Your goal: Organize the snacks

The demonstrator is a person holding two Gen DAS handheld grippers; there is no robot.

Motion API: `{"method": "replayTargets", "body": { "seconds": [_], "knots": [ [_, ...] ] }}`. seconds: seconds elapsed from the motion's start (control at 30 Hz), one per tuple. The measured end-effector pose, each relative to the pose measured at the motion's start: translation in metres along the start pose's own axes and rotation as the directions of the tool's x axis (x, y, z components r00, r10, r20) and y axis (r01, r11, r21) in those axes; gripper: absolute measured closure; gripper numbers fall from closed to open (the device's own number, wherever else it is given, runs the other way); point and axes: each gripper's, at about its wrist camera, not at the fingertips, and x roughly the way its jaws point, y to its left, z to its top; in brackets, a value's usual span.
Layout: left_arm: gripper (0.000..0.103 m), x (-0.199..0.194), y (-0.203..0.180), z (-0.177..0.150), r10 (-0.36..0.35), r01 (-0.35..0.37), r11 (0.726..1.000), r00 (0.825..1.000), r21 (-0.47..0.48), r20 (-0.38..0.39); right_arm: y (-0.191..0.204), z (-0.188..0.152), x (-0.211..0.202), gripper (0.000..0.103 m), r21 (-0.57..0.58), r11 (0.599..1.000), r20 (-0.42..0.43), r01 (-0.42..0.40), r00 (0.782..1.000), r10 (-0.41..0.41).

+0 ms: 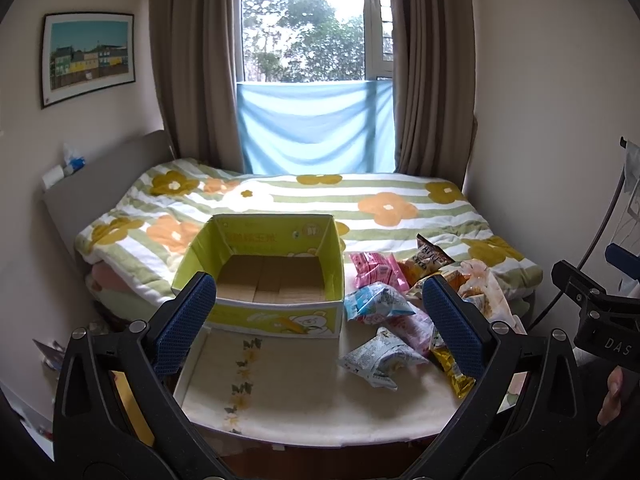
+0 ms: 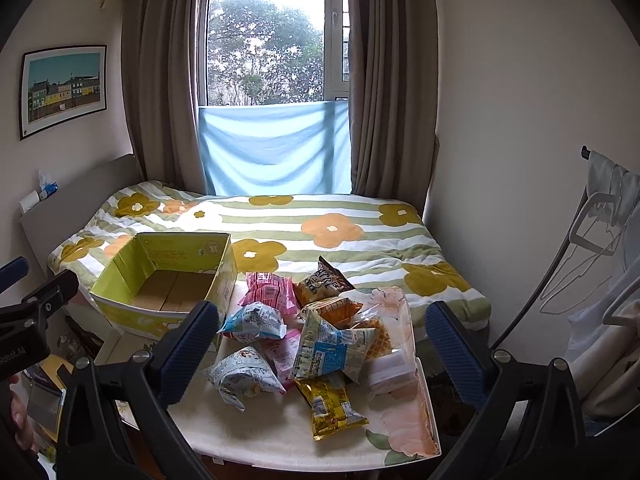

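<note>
I have both grippers hovering over the near edge of the cream table (image 1: 304, 392), neither touching anything. Left gripper (image 1: 320, 320): tongs spread wide, nothing between the blue pads (image 1: 184, 320). Right gripper (image 2: 324, 344): tongs also wide, nothing held.

The green box (image 1: 272, 316) sits on the table at the far left, at 11 o'clock from the right gripper, open top up; only its bare cardboard floor shows inside. Its far side meets the flowered quilt (image 1: 380, 208).

The snack pile (image 2: 304, 336) lies just beside the box, on its right, at 12 o'clock in the right wrist view and at 2 o'clock in the left. In it I count at least 8 packets, loosely overlapping:
- pink packet (image 2: 270, 292) at the far side, near the box corner
- dark brown packet (image 2: 328, 280) tilted up just beside it
- orange packet (image 2: 336, 308)
- 1 blue-and-white packet (image 2: 252, 322) on the left
- larger blue-and-white packet (image 2: 332, 350) in the middle
- white printed packet (image 2: 240, 376) nearest the left
- yellow packet (image 2: 332, 404) nearest me
- clear bag of waffles (image 2: 380, 332) on the right

All packets are outside the box.
</note>
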Motion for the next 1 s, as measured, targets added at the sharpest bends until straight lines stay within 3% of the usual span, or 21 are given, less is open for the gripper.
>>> {"method": "replayTargets", "body": {
  "seconds": [1.0],
  "knots": [
    [0.001,0.016,0.003,0.001,-0.004,0.004,1.000,1.000,0.000,-0.016,0.005,0.003,0.006,0.001,-0.005,1.000,-0.005,0.000,1.000,0.000]
  ]
}}
